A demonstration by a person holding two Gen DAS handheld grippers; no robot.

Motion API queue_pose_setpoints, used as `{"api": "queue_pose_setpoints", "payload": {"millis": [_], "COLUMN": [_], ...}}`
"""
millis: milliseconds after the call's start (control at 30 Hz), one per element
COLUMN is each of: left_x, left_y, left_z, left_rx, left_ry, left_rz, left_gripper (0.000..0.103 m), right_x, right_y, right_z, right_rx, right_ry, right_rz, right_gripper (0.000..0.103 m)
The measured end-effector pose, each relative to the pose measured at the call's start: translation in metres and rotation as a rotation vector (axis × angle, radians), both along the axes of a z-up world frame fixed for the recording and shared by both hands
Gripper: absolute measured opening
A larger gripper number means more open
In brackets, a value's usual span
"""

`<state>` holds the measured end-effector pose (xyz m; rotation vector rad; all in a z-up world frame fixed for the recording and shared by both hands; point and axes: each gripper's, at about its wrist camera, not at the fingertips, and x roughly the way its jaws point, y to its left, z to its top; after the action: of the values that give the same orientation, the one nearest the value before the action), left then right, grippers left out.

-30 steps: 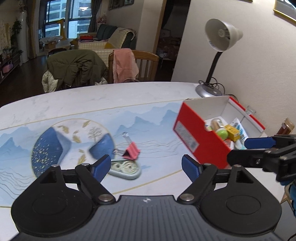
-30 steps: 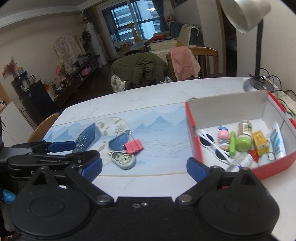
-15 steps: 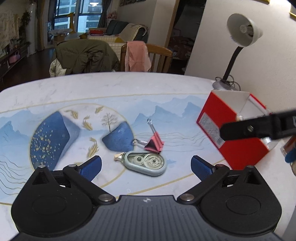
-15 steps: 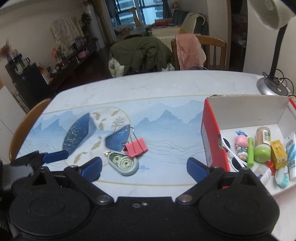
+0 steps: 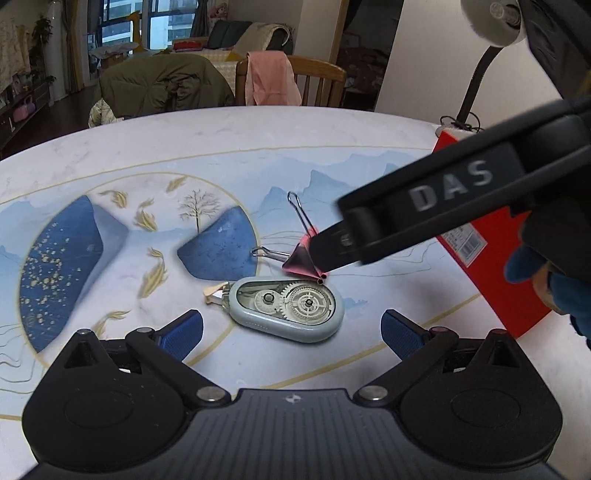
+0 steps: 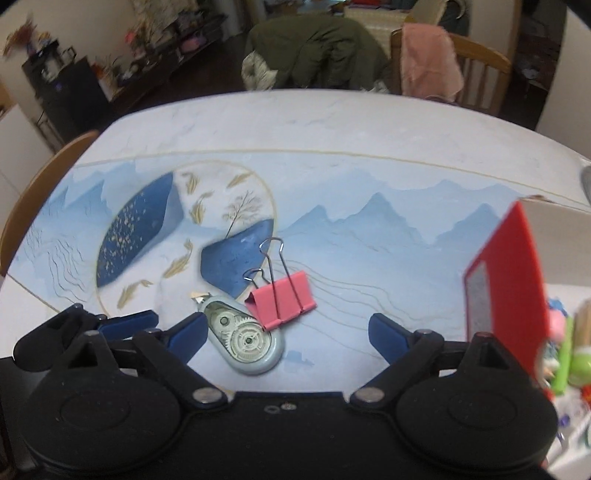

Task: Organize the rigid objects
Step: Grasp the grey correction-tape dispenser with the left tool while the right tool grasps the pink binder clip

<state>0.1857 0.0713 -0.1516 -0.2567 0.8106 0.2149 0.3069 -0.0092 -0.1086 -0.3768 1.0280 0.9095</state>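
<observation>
on a table (image 5: 258, 125) with a blue mountain print lie a grey-green correction tape dispenser (image 5: 287, 310) and a pink binder clip (image 6: 282, 299), the clip touching the dispenser's far edge, its wire handles pointing away. the left gripper (image 5: 291, 332) hangs just above the near side of the dispenser with its jaws spread wide; they have just been opening, and the dispenser sits in the gap ahead of them, untouched by the blue pads (image 5: 183, 332). the right gripper (image 6: 288, 334) comes in from the right, its jaws also apart though they have just been closing a little, with the dispenser and the clip both lying in the space ahead of them and neither pinched. in the left wrist view one black finger of the right gripper crosses over the clip. a red box (image 6: 509, 273) stands at the right of the table, well apart from the two items, holding small objects that are too blurred to name. a desk lamp (image 5: 491, 22) stands behind the box.
</observation>
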Motion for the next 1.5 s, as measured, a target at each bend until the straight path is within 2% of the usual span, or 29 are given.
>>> {"api": "queue_pose_setpoints", "payload": {"millis": [233, 400, 733, 967, 1100, 1433, 1500], "left_x": [0.010, 0.014, 0.019, 0.021, 0.021, 0.019, 0.016], "left_y": [-0.003, -0.005, -0.005, -0.009, -0.013, -0.008, -0.006], "left_z": [-0.011, -0.017, -0.024, -0.025, -0.025, -0.025, -0.024], "left_rx": [0.019, 0.045, 0.057, 0.092, 0.136, 0.134, 0.115], "left_ry": [0.016, 0.016, 0.019, 0.017, 0.024, 0.024, 0.018], "left_rz": [0.010, 0.015, 0.011, -0.004, -0.019, -0.045, -0.044], "left_gripper": [0.103, 0.103, 0.102, 0.097, 0.089, 0.088, 0.088], "right_x": [0.014, 0.022, 0.035, 0.036, 0.033, 0.028, 0.028], "right_y": [0.023, 0.029, 0.035, 0.037, 0.038, 0.023, 0.016], "right_z": [-0.023, -0.034, -0.048, -0.046, -0.045, -0.037, -0.032], "right_rx": [-0.043, -0.035, -0.017, 0.019, 0.025, 0.030, 0.035], "right_ry": [0.013, 0.031, 0.041, 0.057, 0.059, 0.030, 0.030], "right_rz": [0.075, 0.116, 0.129, 0.131, 0.128, 0.050, 0.021], "right_gripper": [0.089, 0.088, 0.084, 0.067, 0.053, 0.050, 0.050]}}
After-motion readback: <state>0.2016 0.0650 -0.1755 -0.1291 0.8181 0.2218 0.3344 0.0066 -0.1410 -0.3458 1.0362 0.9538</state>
